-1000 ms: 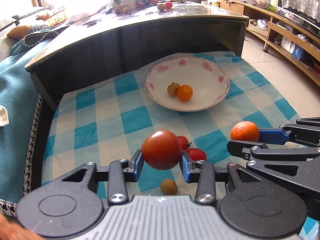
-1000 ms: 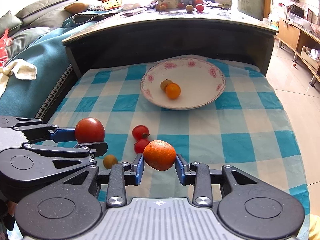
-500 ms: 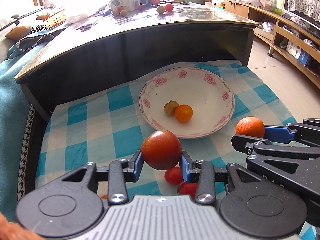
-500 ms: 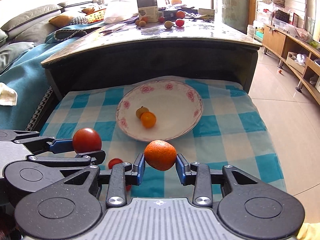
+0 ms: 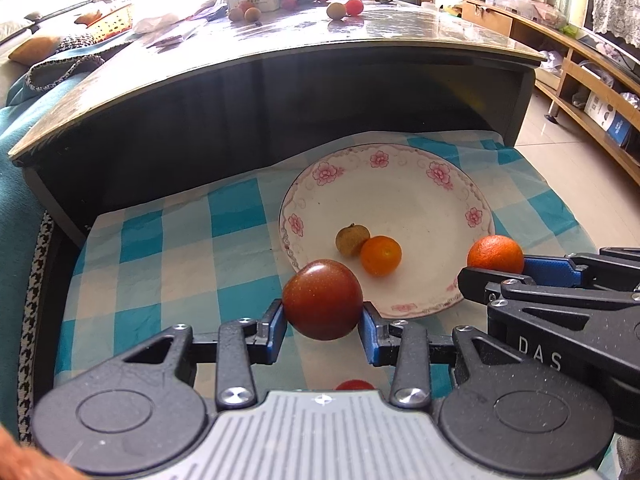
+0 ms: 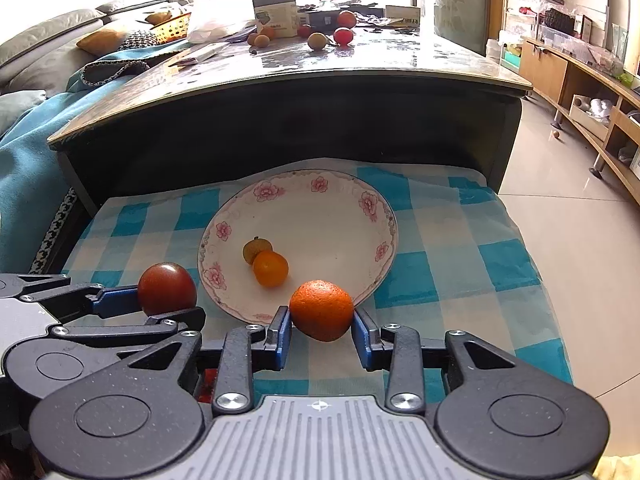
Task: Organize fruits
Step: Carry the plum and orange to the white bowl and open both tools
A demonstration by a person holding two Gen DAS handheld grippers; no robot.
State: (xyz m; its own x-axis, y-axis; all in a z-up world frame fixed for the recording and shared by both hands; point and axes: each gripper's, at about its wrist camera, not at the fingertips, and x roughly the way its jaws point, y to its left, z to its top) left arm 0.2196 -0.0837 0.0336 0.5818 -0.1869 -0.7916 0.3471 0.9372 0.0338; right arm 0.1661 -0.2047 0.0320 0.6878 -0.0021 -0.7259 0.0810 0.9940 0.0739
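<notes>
Your left gripper (image 5: 322,322) is clamped on a smooth, glossy dark-red tomato (image 5: 322,299), blue pads pressed to both sides, at the near rim of the plate (image 5: 404,172). Your right gripper (image 6: 321,330) is clamped on a dimpled, matte orange (image 6: 321,309), also at the near rim.

Plate: round, shallow, white glazed, pink flower border, on a blue-and-white checked cloth (image 5: 236,216). In it, touching: a rough tan longan (image 5: 351,241) and a small shiny orange fruit (image 5: 380,255).

Left view only: a sliver of a small red fruit (image 5: 354,385) on the cloth just beyond the gripper body. Right view only: the tomato's stem dimple, the tiled floor (image 6: 580,240) beside the cloth.
</notes>
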